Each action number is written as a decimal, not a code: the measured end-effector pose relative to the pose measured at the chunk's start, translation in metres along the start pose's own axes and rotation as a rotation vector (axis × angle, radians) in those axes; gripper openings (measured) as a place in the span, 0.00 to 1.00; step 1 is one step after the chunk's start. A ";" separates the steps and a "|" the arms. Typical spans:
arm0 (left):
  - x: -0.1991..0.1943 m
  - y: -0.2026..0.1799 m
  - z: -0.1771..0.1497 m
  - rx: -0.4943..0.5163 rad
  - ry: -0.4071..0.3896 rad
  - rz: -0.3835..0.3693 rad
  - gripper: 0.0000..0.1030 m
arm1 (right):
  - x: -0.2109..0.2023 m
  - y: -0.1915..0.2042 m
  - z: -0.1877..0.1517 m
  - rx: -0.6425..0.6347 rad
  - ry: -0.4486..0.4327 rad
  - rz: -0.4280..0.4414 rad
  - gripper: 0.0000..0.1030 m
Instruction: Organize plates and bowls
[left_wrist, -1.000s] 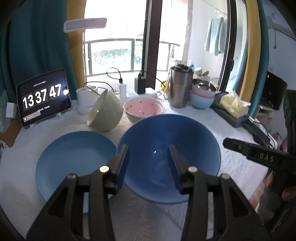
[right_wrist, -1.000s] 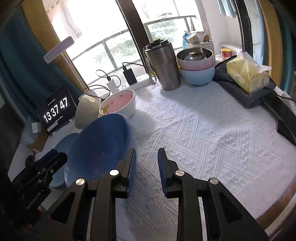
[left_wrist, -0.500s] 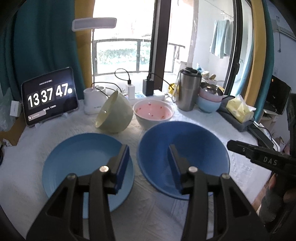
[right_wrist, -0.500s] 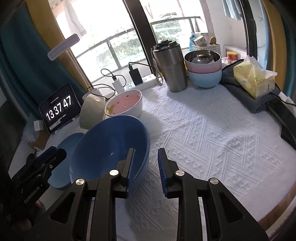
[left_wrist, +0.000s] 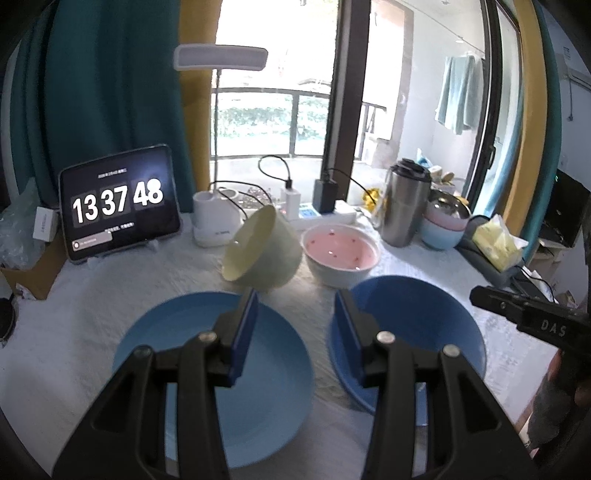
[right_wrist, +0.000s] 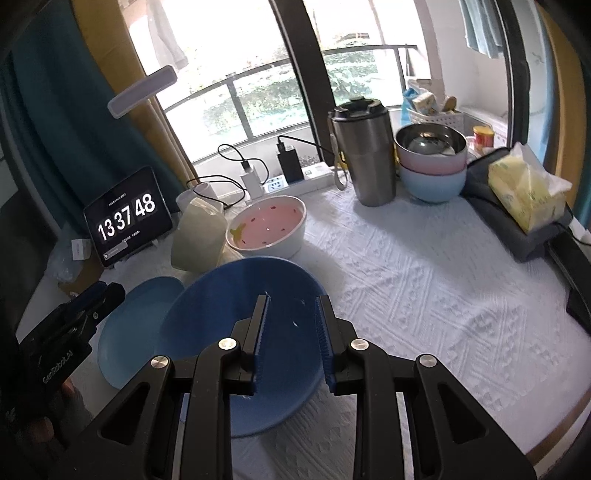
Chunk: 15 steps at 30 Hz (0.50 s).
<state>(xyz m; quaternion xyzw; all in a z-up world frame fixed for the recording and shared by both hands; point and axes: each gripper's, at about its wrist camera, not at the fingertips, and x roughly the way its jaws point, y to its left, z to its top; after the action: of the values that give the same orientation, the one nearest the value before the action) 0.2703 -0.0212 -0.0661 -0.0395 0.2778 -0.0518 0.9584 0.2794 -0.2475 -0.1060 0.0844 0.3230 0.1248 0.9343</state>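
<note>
- The dark blue bowl (right_wrist: 240, 339) sits upright on the white tablecloth (right_wrist: 424, 295), right in front of the person, at about 6 o'clock on the table.
- The light blue plate (left_wrist: 210, 373) lies flat just beside it, at the bowl's 9 o'clock, rims close together; I cannot tell if they touch.
- At the bowl's 12 o'clock stands a pink bowl (right_wrist: 267, 227), upright. A pale green bowl (left_wrist: 260, 254) at 11 o'clock is tipped on its side, leaning next to the pink one.
- Far off at 2 o'clock, a stack of bowls (right_wrist: 432, 162) stands beside a steel tumbler (right_wrist: 365, 151).
- The left gripper (left_wrist: 295, 332) hovers over the gap between plate and bowl, tongs moderately wide, nothing in them.
- The right gripper (right_wrist: 291, 332) hangs over the blue bowl's inside, tongs narrow but parted, gripping nothing.
- My guess is the next step is a grab at a rim, either plate or bowl.
- Risks from here:
  - The narrow right tongs could knock the bowl's rim instead of straddling it, and skid the bowl into the plate.
  - The glazed rim looks slick; a shallow pinch could let it slip and drop.
  - The tipped green bowl looks unsteady; a nudge to the cloth or to the pink bowl might set it rolling towards the clock tablet (left_wrist: 120, 212).
  - Both grippers work close together and could collide.
</note>
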 end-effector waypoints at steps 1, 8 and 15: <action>0.001 0.002 0.000 0.001 0.001 -0.001 0.44 | 0.001 0.003 0.002 -0.005 -0.001 0.000 0.26; 0.007 0.026 0.007 0.006 -0.002 0.008 0.44 | 0.011 0.025 0.013 -0.041 -0.001 -0.002 0.26; 0.014 0.053 0.012 -0.016 0.009 0.007 0.45 | 0.022 0.052 0.020 -0.068 0.002 -0.001 0.36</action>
<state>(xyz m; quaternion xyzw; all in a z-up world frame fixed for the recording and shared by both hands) 0.2924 0.0302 -0.0692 -0.0459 0.2829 -0.0466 0.9569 0.2997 -0.1933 -0.0906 0.0521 0.3198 0.1354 0.9363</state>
